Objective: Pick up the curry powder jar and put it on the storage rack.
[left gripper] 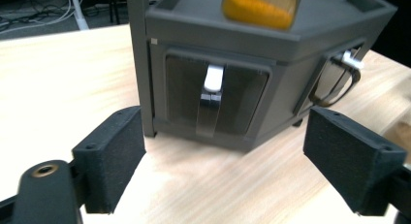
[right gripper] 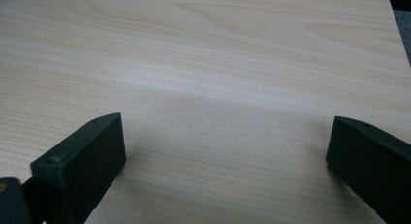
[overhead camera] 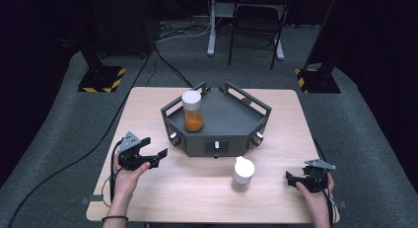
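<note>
Down at the table's left edge, your left gripper [overhead camera: 156, 156] sits in your hand with its jaws spread wide and nothing between them, pointing toward the dark grey tray stand [overhead camera: 217, 120]. Along those jaws, in the left gripper view, you're looking straight at the stand's side panel and its small white-tipped latch [left gripper: 213, 83], near but not touching, with the bottom of the orange-filled jar [left gripper: 261, 6] showing above. From the high view, that jar [overhead camera: 192, 111], white lid on, stands upright on the stand's top deck toward its left side. Over on the right, your right gripper [overhead camera: 292, 179] rests low near the table's right edge, jaws also parted, and its own view gives you bare wood grain of the table [right gripper: 208, 64] between the two black pads. Between your hands, in front of the stand, a second white-capped jar [overhead camera: 243, 174] stands upright on the wood, well apart from both grippers.
</note>
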### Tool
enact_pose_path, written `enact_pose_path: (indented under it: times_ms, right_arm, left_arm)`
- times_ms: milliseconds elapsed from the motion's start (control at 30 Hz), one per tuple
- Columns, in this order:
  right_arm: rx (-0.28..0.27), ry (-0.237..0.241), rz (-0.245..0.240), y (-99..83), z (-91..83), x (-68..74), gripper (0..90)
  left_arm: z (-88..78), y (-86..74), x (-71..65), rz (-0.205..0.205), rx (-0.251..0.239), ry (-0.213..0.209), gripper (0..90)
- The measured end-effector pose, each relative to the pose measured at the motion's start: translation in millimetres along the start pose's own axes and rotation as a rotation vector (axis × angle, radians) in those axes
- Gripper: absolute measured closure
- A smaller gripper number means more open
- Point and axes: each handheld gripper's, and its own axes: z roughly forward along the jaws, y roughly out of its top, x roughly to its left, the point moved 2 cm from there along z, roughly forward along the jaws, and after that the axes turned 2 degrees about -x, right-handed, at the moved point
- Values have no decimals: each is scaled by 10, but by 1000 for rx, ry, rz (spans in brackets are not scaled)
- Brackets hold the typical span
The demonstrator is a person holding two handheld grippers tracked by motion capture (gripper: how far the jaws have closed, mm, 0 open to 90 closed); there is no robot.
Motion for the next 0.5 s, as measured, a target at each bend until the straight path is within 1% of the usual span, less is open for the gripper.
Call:
enact_pose_path:
  times_ms: [67,267,400,500]
  right_arm:
    - [0,0,0,0,0,0,0]
    - [0,0,0,0,0,0,0]
    - [0,0,0,0,0,0,0]
    - [0,0,0,0,0,0,0]
  left_arm:
    - [1,-66,15,-7,7,-1,122]
    - [-5,-222,18,-8,25,12,121]
    - [2,-317,29,-8,44,16,121]
    - [19,-393,41,-12,67,18,121]
